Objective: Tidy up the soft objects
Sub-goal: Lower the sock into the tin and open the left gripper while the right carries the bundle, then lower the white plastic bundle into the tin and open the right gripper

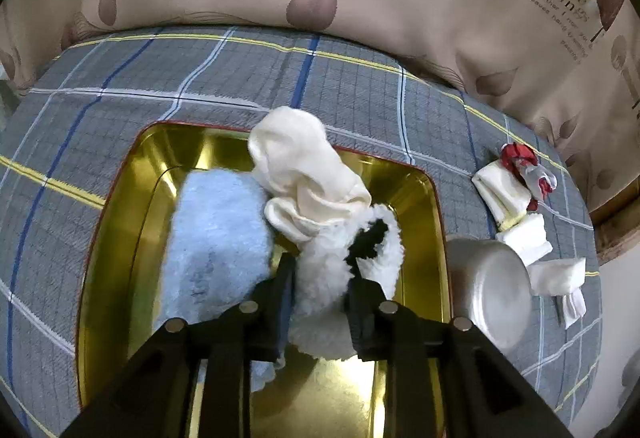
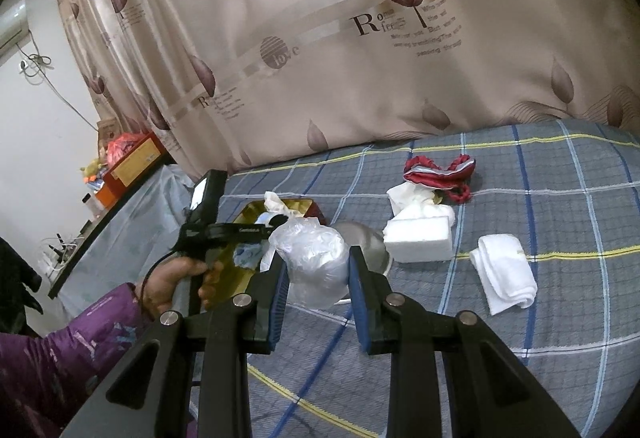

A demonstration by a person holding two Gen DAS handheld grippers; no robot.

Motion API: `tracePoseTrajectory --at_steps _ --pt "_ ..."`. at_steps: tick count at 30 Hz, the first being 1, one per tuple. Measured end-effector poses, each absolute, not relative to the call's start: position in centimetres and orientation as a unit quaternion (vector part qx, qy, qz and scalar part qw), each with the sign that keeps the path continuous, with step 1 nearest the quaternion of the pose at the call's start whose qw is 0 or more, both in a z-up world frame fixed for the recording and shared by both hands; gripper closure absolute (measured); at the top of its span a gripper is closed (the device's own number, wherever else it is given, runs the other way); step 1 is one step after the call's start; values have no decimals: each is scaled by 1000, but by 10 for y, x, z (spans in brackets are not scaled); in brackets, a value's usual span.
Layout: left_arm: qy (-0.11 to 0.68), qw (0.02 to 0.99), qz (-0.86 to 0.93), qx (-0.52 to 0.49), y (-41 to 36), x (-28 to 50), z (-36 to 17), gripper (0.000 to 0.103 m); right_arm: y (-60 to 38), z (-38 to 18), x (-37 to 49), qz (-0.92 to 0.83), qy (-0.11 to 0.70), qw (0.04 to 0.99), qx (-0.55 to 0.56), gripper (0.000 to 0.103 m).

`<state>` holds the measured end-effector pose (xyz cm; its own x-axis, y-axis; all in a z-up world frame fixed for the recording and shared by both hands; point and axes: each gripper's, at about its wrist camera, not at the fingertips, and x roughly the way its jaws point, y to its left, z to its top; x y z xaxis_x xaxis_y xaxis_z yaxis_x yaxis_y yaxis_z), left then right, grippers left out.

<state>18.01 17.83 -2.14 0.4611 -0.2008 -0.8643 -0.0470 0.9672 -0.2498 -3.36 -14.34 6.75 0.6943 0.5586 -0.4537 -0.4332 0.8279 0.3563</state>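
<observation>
**Soft goods sort: gold tray, part-filled**

Listed L to R, my two claws included.

1. Gold tray, on the plaid bedsheet. Holds 3 items already.
2. Light blue fluffy cloth, in tray, L side, lying flat.
3. Cream sock, in tray, draped over far rim, touching the blue cloth.
4. White fuzzy item w/ black patch, prob. a plush slipper or toy, can't tell which. My left gripper has it pinched between both pads, low over the tray middle.
5. Metal bowl, upturned, just R of tray, outside it.
6. Crumpled clear plastic bag, clamped in my right gripper, held above the sheet near the bowl.
7. Folded white cloths, red-and-grey striped fabric piece behind them, rolled white sock farthest R. All loose on sheet, well apart from tray.

Step in hand, as I judge it: placing item 4 in tray. Next: spread left jaws, back off w/o dragging fuzz along; then bring the bag over, mind the bowl. About half done, R-side pile untouched.
</observation>
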Motion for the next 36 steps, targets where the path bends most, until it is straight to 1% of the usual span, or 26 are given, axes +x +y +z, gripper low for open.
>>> tracePoseTrajectory --at_steps 2,4,6,8,10,12,15,21,26,29,32,36 --pt "510 852 -51 -109 175 178 -18 75 -143 68 -34 273 282 913 112 77" --pt "503 858 -48 -93 171 173 -14 70 -141 68 -35 275 282 913 110 77" --pt "497 862 -45 -84 169 167 -9 64 -141 67 -35 277 282 912 110 77" --pt "488 869 -38 -72 167 161 -3 62 -140 67 -36 278 284 911 111 77" --pt "476 877 -27 -60 166 154 5 58 -138 67 -37 280 285 910 110 77" --pt "467 882 -20 -54 167 147 14 50 -136 67 -38 282 286 909 109 77" --pt "453 890 -9 -60 173 134 25 47 -134 67 -39 286 288 907 110 77" --pt "425 900 -2 -94 189 97 45 47 -119 69 -41 303 291 902 104 77" --pt "423 902 56 -67 192 52 53 47 -94 75 -35 331 290 893 94 77" --pt "431 896 91 -61 196 20 49 47 -70 75 -20 355 298 882 91 77" --pt "420 896 116 -86 208 -18 44 47 -38 72 3 376 311 869 84 77" --pt "415 895 124 -110 220 -42 43 47 12 63 37 390 333 858 41 77"
